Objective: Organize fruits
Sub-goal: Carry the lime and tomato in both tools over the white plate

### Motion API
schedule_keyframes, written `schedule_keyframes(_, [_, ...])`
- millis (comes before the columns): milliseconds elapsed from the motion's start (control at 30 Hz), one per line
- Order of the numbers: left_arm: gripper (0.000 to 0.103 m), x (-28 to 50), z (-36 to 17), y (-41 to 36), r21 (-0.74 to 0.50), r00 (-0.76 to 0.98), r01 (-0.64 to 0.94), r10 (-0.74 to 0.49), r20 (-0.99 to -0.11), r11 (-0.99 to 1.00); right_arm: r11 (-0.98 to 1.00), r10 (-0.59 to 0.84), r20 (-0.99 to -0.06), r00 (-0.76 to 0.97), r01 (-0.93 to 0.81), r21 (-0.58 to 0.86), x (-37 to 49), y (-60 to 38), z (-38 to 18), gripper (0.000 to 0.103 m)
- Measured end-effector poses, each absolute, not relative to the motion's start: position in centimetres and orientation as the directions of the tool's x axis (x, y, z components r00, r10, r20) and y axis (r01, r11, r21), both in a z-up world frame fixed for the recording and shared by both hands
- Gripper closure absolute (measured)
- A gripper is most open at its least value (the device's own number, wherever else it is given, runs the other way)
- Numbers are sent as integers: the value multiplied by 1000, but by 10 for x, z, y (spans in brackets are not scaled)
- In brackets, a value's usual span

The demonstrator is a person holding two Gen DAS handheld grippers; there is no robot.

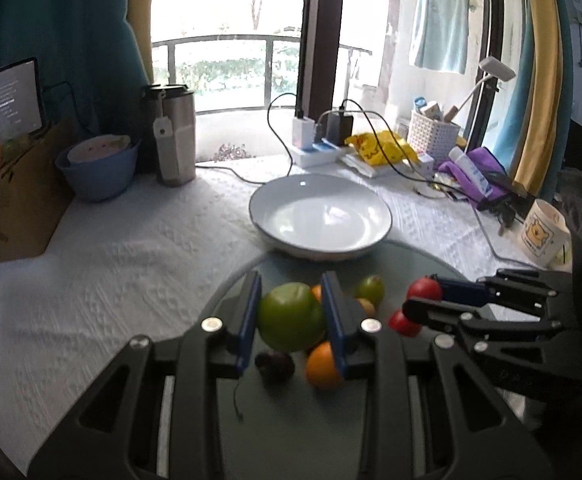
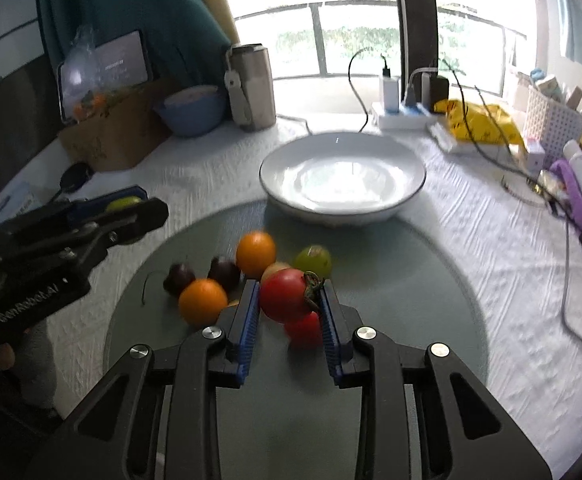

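Left tongs clench big green round fruit; right tongs clench red stemmed tomato, both above grey round mat. Slick skins may slip before reaching far white ceramic bowl.

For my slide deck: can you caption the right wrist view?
Right gripper grips a red tomato above the fruit pile, the empty white bowl ahead.

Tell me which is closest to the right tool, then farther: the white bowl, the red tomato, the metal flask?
1. Red tomato, held between the right tool's fingers.
2. White bowl, straight ahead.
3. Metal flask, far back, left.
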State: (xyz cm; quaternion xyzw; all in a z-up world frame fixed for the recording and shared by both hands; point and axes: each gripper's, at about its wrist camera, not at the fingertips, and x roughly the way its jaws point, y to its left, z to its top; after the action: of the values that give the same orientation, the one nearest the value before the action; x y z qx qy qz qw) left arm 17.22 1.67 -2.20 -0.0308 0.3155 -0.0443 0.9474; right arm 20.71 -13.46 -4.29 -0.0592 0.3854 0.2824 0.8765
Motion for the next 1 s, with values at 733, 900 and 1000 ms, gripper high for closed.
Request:
schedule_keyframes(733, [71,303,-33,32,-186,711,84,-190,-677,979,824,457,-675,580,-561,75,333,-126,-39,72])
schedule_keyframes(900, [71,332,-43,31,-209,676,86,-211,-706,974,828,453,-692,562,-552,94,360,-126,-50,72])
schedule_keyframes(1000, [71,345,-50,31,-219,651,84,-220,-727,972,832,451,-708,543,-543,114,376,-125,-61,72])
